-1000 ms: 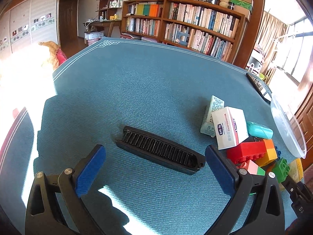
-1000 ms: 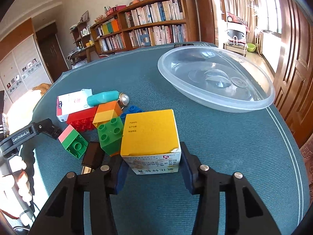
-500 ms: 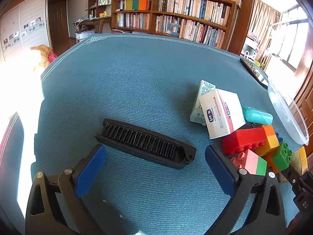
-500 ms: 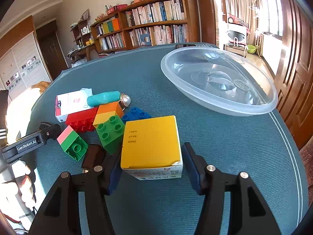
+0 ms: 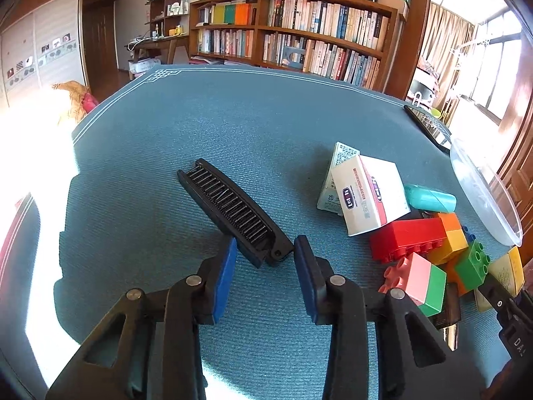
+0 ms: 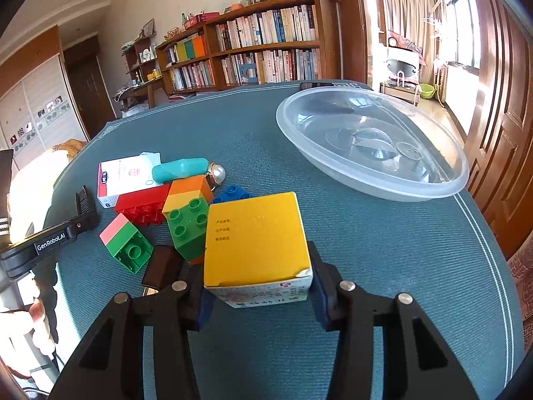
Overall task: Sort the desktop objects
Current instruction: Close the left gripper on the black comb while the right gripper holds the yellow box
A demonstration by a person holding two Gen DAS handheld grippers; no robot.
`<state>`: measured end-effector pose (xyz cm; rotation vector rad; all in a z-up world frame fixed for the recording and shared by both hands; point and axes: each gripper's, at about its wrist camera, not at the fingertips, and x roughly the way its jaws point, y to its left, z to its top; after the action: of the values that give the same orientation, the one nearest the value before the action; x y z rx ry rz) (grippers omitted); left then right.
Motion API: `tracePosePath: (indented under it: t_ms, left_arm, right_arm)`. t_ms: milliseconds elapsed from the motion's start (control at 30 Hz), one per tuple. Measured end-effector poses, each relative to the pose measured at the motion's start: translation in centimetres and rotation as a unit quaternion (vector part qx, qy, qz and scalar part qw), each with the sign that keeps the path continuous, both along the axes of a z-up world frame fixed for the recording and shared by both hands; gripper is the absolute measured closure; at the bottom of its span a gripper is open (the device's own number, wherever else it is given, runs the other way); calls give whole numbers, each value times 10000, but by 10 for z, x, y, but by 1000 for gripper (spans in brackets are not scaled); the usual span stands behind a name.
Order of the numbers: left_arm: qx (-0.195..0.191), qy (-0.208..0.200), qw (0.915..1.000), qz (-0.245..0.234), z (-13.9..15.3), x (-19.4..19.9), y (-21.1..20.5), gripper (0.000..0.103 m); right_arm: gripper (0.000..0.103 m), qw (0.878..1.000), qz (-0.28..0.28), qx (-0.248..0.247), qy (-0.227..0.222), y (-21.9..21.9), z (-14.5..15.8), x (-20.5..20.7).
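Observation:
A black comb (image 5: pixel 226 200) lies on the blue tablecloth (image 5: pixel 233 126), pointing away to the upper left. My left gripper (image 5: pixel 265 245) is closing on the comb's near end, and both blue pads touch its sides. In the right wrist view the comb (image 6: pixel 85 203) sticks up from that gripper at the left edge. My right gripper (image 6: pixel 258 283) is closing on a yellow-topped box (image 6: pixel 255 236), which sits between its pads with both pressing on it. That box (image 5: pixel 508 270) also shows at the right edge of the left wrist view.
Left of the yellow box is a pile: a red brick (image 6: pixel 143 205), a green brick (image 6: pixel 186 223), a pink-green brick (image 6: pixel 128 246), a white box (image 6: pixel 125 176) and a teal case (image 6: pixel 180 168). A clear plastic bowl (image 6: pixel 316 126) stands at the back right. A hand (image 6: pixel 20 326) is at lower left.
The left jaws went from wide open to closed around the comb's end, and the comb swung from crosswise to pointing away. The right jaws loosened a little, then closed again on the box.

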<state>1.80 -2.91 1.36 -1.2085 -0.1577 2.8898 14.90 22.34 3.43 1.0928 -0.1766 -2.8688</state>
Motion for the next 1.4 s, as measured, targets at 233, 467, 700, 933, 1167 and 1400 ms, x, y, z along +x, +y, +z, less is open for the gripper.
tracePosePath:
  t_ms: [233, 467, 700, 933, 1167, 1400]
  left_arm:
    - [96, 186, 9998, 46, 8, 4, -2, 68]
    - [88, 231, 9997, 72, 9, 5, -3, 68]
    - [16, 322, 9994, 106, 12, 7, -2, 69]
    - [126, 376, 9991, 134, 16, 7, -9, 70]
    - [431, 566, 9970, 304, 26, 14, -27, 74]
    - [566, 685, 9955, 335, 28, 18, -36, 75]
  right_arm:
    - [52, 9998, -120, -155, 17, 6, 0, 1]
    - [52, 9997, -142, -176, 44, 7, 0, 1]
    - [52, 9996, -181, -210, 48, 8, 0, 1]
    - [52, 9995, -203, -227, 75, 10, -1, 2]
    - [52, 9994, -211, -265, 101, 11, -1, 4]
    - [52, 9993, -216, -288, 131, 11, 0, 5]
